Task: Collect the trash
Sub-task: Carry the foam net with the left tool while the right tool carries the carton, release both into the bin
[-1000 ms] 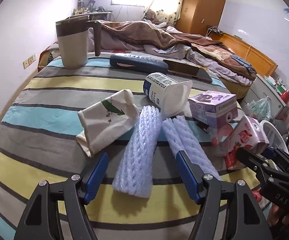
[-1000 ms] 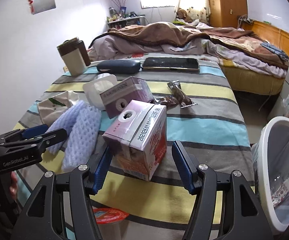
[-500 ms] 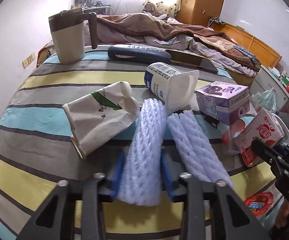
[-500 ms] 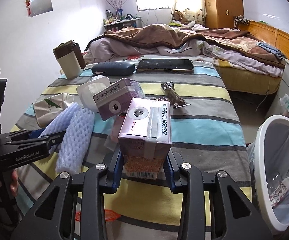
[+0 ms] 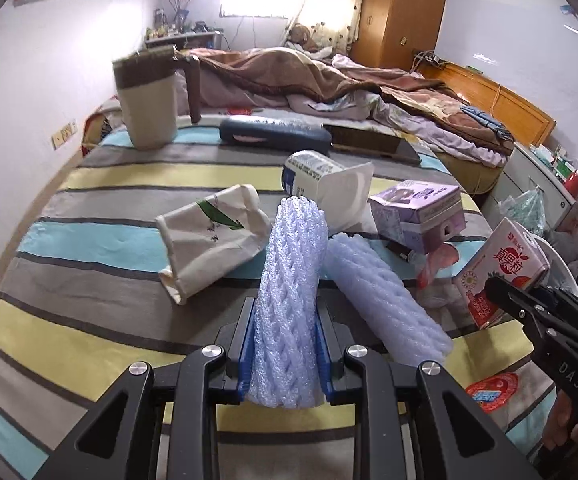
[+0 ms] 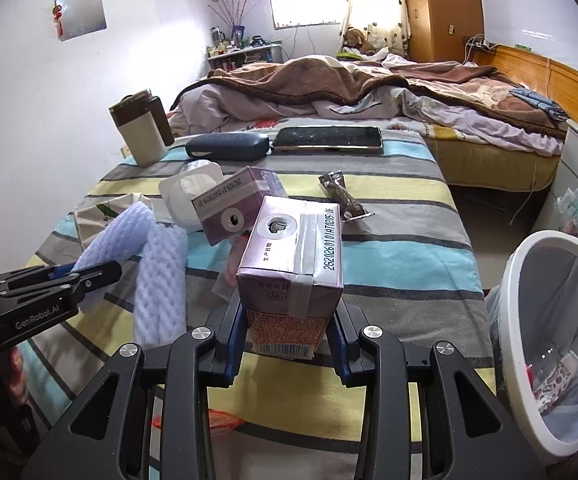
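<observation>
Right gripper [image 6: 289, 344] is clamped on a pink drink carton [image 6: 291, 276], held off the striped cloth [image 6: 401, 280] with its punctured top facing the camera; printed date reads "26202601", a "SIG" mark sits on the flap, and "DAS" shows on that gripper's body in the left view. Left gripper [image 5: 285, 354], marked "GenRobot.AI", is closed on a blue foam net sleeve [image 5: 291, 300], long axis toward 12 o'clock. White bin [image 6: 553, 344] sits at 3 o'clock beside the table.

mug [image 5: 149, 100] | glasses case [image 6: 227, 147] | phone, possibly a tablet [image 6: 327, 139]
</observation>
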Demonstrator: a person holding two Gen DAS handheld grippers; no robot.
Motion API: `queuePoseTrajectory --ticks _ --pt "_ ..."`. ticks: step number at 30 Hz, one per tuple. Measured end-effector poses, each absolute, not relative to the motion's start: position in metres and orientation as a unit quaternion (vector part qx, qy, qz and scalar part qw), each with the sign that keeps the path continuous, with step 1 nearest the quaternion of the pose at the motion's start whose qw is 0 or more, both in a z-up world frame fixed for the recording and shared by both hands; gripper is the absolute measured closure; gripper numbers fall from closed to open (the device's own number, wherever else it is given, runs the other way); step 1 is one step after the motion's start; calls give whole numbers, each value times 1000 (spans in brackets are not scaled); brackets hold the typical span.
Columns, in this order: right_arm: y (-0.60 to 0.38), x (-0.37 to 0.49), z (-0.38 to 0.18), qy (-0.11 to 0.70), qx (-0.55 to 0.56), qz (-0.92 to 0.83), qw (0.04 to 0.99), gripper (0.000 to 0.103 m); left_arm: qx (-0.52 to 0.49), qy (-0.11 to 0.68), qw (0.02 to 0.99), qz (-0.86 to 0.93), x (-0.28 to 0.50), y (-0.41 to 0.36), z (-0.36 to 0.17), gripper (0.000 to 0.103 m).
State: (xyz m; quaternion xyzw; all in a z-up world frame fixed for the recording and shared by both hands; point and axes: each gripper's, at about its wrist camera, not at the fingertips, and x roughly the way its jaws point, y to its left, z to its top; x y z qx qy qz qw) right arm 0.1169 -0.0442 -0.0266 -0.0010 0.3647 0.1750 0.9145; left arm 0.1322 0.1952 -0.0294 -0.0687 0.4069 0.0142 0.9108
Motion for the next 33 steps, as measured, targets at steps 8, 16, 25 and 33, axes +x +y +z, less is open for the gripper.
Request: queuePoseTrajectory --ticks 8,16,25,33 --pt "-47 107 -18 348 -2 183 919 65 -66 392 918 11 113 188 -13 77" --pt "-58 99 -9 333 8 180 926 65 -54 370 928 -2 98 170 7 77" --pt "-79 92 0 318 19 168 933 65 -42 356 933 -22 90 143 22 77" --pt "-100 86 6 306 28 148 940 65 -31 341 939 -46 86 111 35 77"
